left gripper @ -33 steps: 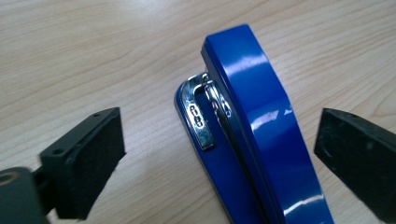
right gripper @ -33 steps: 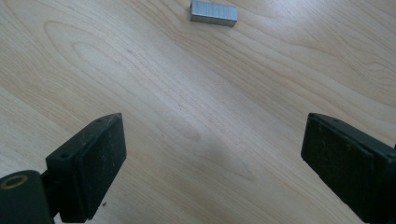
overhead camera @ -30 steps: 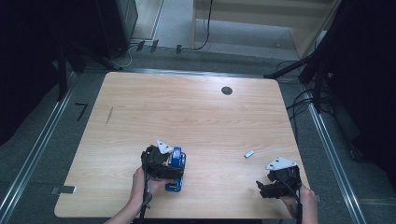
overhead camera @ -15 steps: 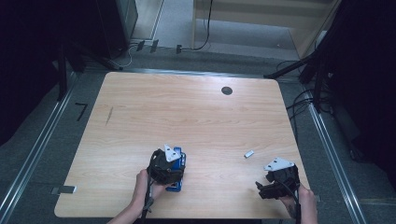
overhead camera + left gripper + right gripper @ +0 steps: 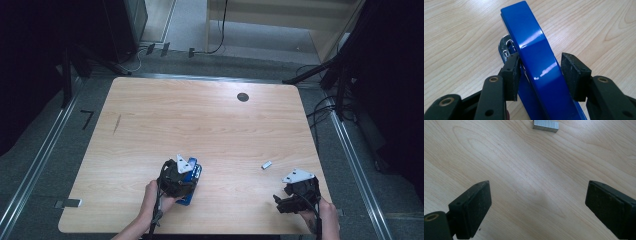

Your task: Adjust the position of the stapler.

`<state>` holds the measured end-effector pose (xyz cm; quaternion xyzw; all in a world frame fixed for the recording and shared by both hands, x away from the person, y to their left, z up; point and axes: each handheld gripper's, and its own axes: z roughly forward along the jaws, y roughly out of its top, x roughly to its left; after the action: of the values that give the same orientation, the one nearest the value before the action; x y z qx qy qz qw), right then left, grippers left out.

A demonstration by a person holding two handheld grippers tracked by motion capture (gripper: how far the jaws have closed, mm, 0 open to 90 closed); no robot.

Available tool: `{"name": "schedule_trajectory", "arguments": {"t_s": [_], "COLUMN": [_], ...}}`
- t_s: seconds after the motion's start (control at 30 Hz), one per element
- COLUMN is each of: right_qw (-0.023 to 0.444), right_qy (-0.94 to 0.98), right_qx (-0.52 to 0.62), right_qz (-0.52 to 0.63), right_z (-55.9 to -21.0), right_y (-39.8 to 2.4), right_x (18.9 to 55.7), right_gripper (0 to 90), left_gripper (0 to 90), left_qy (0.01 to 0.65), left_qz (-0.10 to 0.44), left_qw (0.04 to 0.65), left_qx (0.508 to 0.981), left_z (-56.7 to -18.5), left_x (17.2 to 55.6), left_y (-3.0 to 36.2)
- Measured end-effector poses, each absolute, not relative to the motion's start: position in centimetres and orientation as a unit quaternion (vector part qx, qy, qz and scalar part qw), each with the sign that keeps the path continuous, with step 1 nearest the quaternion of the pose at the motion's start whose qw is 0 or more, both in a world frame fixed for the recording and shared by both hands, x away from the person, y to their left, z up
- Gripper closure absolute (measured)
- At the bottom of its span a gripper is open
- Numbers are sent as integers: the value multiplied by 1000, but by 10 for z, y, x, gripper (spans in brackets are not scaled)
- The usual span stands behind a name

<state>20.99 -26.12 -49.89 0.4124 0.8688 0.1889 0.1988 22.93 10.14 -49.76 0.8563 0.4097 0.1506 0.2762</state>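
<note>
The wooden table (image 5: 210,125) spans the middle of the high view. At its lower centre lies the blue stapler (image 5: 536,62), where it lay before. The left gripper (image 5: 186,176) has just been closing around it: one pad touches, the other stands just off. At lower right, the right gripper (image 5: 295,192) is unmoved, jaws wide, and the staple strip (image 5: 545,125) lies near it.

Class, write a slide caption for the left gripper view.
Left claw straddling a blue stapler on the wooden table.
</note>
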Motion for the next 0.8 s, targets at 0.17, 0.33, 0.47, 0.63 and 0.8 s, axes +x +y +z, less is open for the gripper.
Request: {"name": "schedule_trajectory", "arguments": {"t_s": [0.17,0.33,0.47,0.63,0.8], "right_qw": [197,197,195,195,195], "right_qy": [869,870,870,870,871], "right_qx": [413,412,414,413,412], "right_qz": [188,186,186,185,184], "right_z": [-499,-500,-500,-500,-500], "right_y": [-261,-261,-261,-261,-261], "right_x": [210,210,210,210,210], "right_gripper": [66,66,66,67,66], "left_gripper": [555,571,595,613,626], "left_qy": [392,380,365,350,334], "left_qz": [144,138,127,117,112], "left_qw": [276,278,283,288,285], "left_qx": [866,871,877,884,891], "left_z": [-497,-497,-497,-498,-497], "left_x": [229,229,228,227,226], "left_y": [101,100,100,98,96]}}
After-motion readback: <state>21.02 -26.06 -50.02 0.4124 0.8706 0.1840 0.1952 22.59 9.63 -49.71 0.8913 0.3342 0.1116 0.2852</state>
